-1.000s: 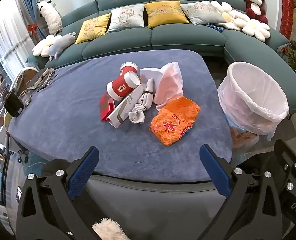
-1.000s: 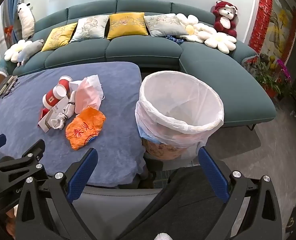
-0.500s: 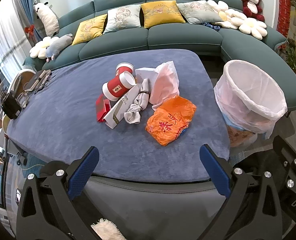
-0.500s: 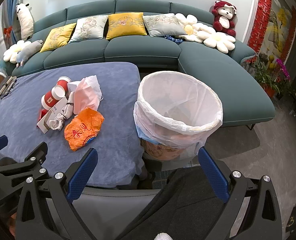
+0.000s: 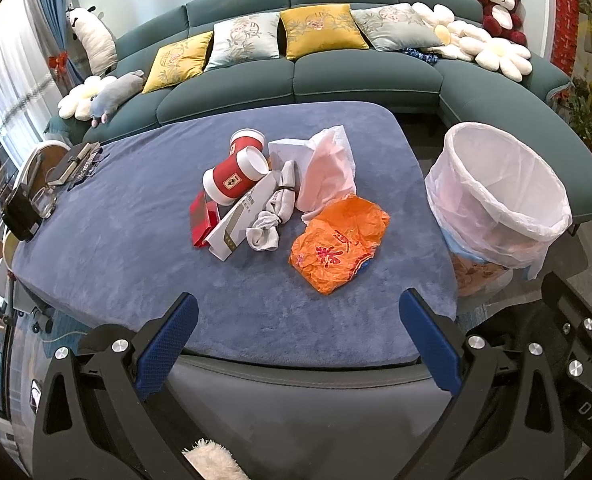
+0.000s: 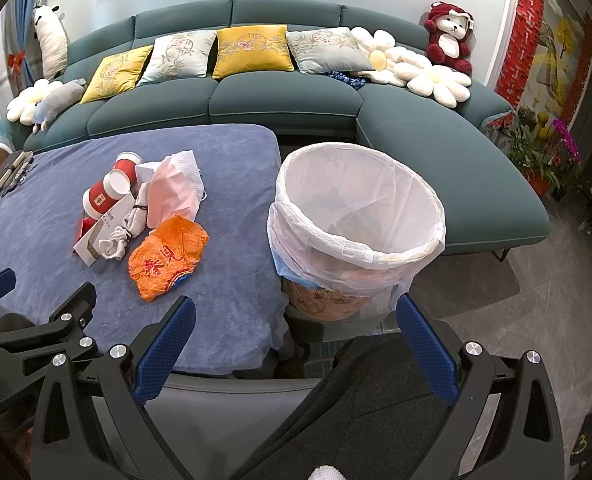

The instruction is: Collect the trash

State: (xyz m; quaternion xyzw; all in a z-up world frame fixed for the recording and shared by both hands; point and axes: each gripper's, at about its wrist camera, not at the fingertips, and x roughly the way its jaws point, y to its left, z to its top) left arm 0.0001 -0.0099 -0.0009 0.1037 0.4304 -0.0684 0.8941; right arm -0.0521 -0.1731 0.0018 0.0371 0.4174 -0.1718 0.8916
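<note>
a teal sectional sofa (image 5: pixel 335 76) is seen curving behind the blue-covered table (image 5: pixel 136 248). yellow cushions (image 5: pixel 319 32) and pale grey cushions (image 5: pixel 244 40) are lined up along its back. a red and white plush bear (image 5: pixel 499 8) is perched at the sofa's right end, with white flower-shaped pillows (image 5: pixel 491 54) just beside it. a white plush toy (image 5: pixel 90 38) is propped at the left end. dark gadgets (image 5: pixel 76 160) are spotted at the table's far left corner. potted flowers (image 6: pixel 547 148) are glimpsed beyond the sofa's right arm.

Black hand-held gripper (image 5: pixel 297 342) frames, blue finger pads, silver screws
</note>
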